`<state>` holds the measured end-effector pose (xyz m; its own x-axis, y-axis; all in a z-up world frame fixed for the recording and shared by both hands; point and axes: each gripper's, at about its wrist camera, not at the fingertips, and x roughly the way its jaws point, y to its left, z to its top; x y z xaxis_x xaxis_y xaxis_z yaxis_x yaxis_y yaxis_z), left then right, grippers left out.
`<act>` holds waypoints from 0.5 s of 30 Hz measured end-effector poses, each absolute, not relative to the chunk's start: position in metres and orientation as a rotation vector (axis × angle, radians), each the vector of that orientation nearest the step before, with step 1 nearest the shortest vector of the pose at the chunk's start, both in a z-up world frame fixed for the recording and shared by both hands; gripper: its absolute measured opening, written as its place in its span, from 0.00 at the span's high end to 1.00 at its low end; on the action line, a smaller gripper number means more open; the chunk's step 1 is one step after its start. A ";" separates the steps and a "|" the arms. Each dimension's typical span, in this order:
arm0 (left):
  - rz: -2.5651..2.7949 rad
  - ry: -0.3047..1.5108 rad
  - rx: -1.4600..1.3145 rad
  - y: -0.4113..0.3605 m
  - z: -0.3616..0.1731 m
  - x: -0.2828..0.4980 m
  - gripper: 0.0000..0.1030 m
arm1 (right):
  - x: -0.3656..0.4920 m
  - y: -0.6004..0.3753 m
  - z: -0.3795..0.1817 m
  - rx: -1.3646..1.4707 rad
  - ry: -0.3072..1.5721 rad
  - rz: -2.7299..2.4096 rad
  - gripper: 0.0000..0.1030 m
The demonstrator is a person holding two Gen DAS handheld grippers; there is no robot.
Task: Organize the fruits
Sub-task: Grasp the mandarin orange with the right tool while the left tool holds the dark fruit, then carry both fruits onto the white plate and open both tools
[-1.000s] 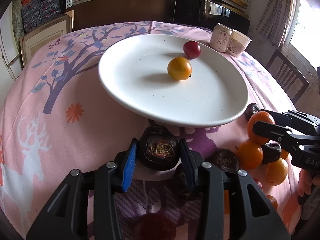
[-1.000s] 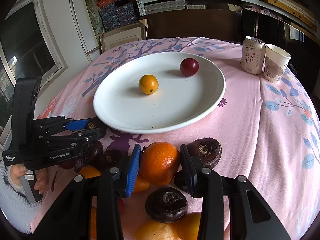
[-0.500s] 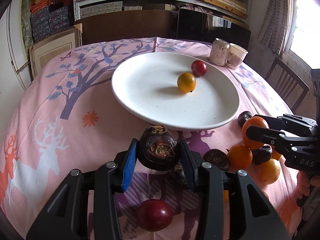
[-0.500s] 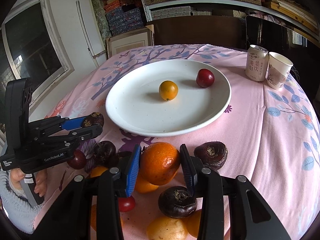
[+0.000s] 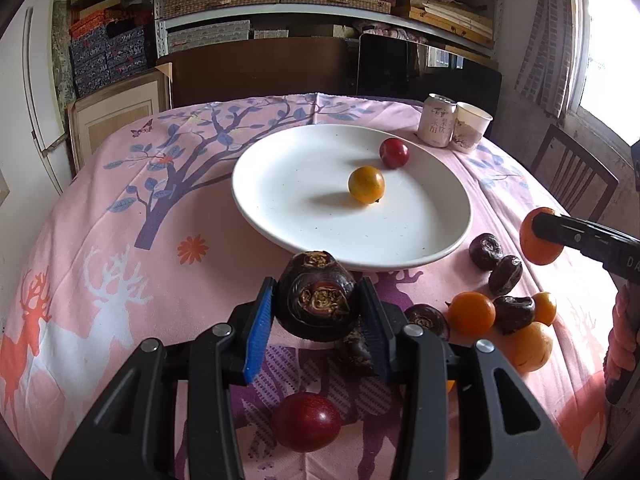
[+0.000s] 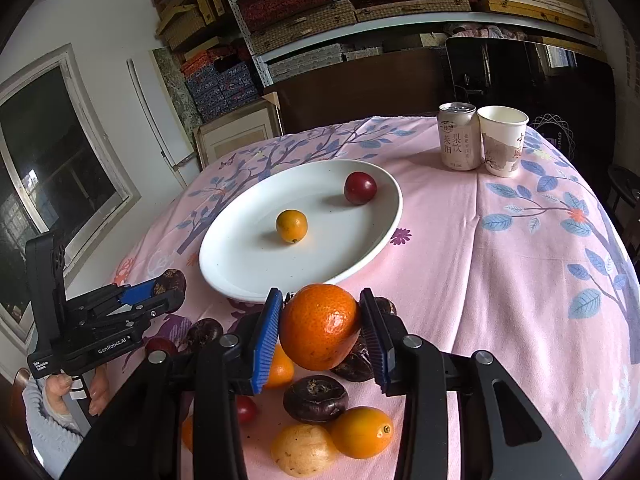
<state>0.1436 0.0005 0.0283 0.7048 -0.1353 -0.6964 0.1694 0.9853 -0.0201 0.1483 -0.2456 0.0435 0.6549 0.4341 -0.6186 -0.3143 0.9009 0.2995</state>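
Observation:
A white plate (image 5: pixel 296 216) (image 6: pixel 248 264) lies mid-table with a small orange kumquat (image 5: pixel 366 185) (image 6: pixel 291 225) and a red plum (image 5: pixel 394 153) (image 6: pixel 360 188) on it. My left gripper (image 5: pixel 318 312) is shut on a dark water chestnut (image 5: pixel 316 300), lifted above the cloth just before the plate's near rim; it also shows in the right wrist view (image 6: pixel 160 292). My right gripper (image 6: pixel 320 330) is shut on an orange mandarin (image 6: pixel 320 326) (image 5: pixel 538 236), held above the fruit pile to the plate's right.
Loose fruit lies on the pink cloth: water chestnuts (image 5: pixel 486 246) (image 6: pixel 316 398), kumquats (image 5: pixel 471 314) (image 6: pixel 362 432), a red plum (image 5: pixel 306 420), a yellow fruit (image 6: pixel 302 450). A drink can (image 6: pixel 458 136) and paper cup (image 6: pixel 500 140) stand at the back right. A chair (image 5: pixel 572 176) is beyond the table.
Both grippers have risen and pulled back from the plate, each carrying its fruit. The water chestnut and the mandarin are now higher above the cloth.

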 end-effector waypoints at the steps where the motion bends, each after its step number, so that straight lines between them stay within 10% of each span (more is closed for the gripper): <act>1: -0.166 0.765 0.054 -0.001 0.028 0.142 0.60 | 0.148 -0.242 0.043 0.160 0.746 0.433 0.61; 15: -0.126 0.742 0.098 -0.006 0.028 0.140 0.60 | 0.147 -0.225 0.033 0.116 0.774 0.457 0.61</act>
<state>0.1398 -0.0056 0.0281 0.7300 -0.0794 -0.6788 0.1489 0.9878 0.0446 0.1468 -0.2249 0.0331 0.6231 0.4393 -0.6471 -0.3553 0.8961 0.2662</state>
